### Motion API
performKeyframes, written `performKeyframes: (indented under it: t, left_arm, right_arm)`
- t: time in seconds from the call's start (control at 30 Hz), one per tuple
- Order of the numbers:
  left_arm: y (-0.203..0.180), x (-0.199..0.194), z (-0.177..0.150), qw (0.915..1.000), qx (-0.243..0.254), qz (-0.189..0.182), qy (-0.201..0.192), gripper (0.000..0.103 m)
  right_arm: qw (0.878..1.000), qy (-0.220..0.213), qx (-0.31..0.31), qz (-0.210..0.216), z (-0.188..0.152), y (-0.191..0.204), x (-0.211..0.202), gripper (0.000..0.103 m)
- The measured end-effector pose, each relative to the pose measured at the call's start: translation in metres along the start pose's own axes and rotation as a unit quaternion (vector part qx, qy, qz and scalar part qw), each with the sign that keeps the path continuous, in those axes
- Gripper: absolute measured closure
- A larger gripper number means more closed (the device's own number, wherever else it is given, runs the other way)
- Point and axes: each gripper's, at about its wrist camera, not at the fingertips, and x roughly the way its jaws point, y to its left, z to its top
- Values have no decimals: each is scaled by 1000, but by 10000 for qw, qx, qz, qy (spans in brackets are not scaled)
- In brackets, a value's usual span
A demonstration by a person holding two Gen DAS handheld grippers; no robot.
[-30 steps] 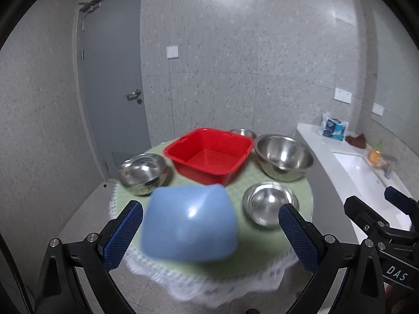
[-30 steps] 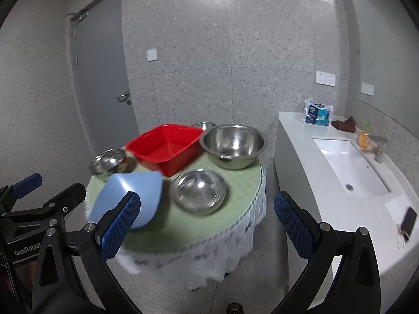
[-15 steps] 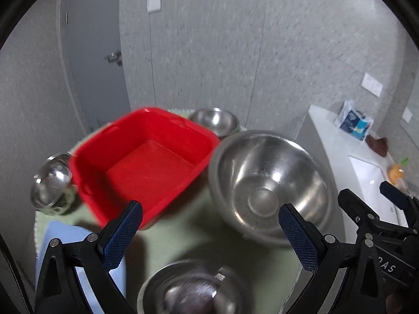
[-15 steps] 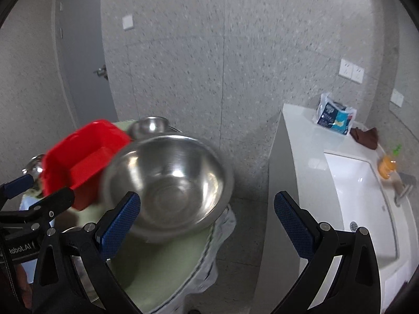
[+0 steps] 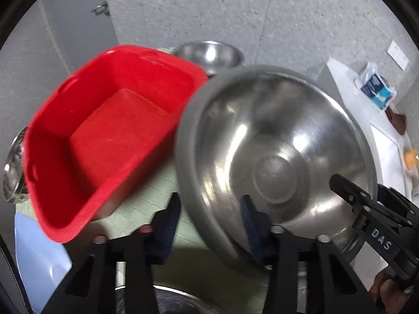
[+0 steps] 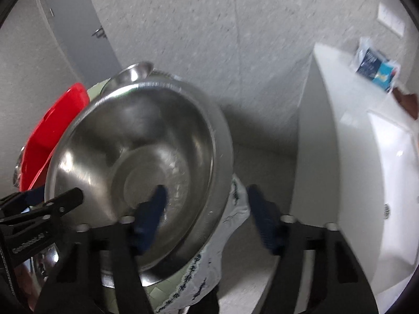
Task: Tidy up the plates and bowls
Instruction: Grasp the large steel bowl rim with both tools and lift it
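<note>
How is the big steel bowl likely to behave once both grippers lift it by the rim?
The big steel bowl is probably rigid and light, being thin metal. Its polished wall looks slippery, so each finger straddling the rim may slide. Its wide span could let it tilt unless the lift stays level.

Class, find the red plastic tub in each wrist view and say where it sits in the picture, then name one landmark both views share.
Left wrist view: the red tub fills the left half, left of the large steel bowl.
Right wrist view: only a red sliver of the tub shows at the left edge, behind the large steel bowl.
Shared landmark: the blue-and-white packet on the white counter, upper right.
</note>
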Motion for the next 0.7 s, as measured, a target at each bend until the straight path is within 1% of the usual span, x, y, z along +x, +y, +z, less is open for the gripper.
performKeyframes:
  t: [0.03,0.07,0.1,0.17,0.23,0.33,0.37,0.4,0.47,0.6,0.7]
  left_arm:
    - [-3,8,5,10000,60,-25,27,73]
    - [-5,15,11,9999,119,-53,68,75]
    - [-4,16,7,9999,147,-52,58,75]
    - [-9,21,10,9996,269,-83,-72,75]
    - [-10,21,14,9991,334,-191,-192,76]
    - [-15,12,18,9971,503,-333,-470,77]
    - [-17,8,21,9962,527,-396,-566,77]
    - [-13,0,17,9954,548,-445,-642,78]
    - [-8,-15,23,9930,592,-435,-924,78]
    - [16,-34,33,9899,417,-440,-1279,78]
    - [47,-39,43,9889,162,-378,-1425,78]
  right_arm:
    - [10000,42,-1,42,0,-1,2,64]
    - [9999,67,-6,108,-1,-1,4,67]
    - [9998,82,-8,181,-1,-1,5,72]
    - [9995,90,-28,314,0,0,3,80]
    - [9997,93,-81,203,-1,2,0,80]
    - [9998,-11,-14,186,-3,2,-13,80]
    - [9999,-74,-20,150,-1,5,-17,80]
    - [9998,-154,-41,112,1,8,-24,80]
    - [9993,-351,-123,75,7,18,-43,80]
    - [9968,-694,-379,105,27,49,-68,80]
    - [9946,-821,-579,260,46,80,-73,80]
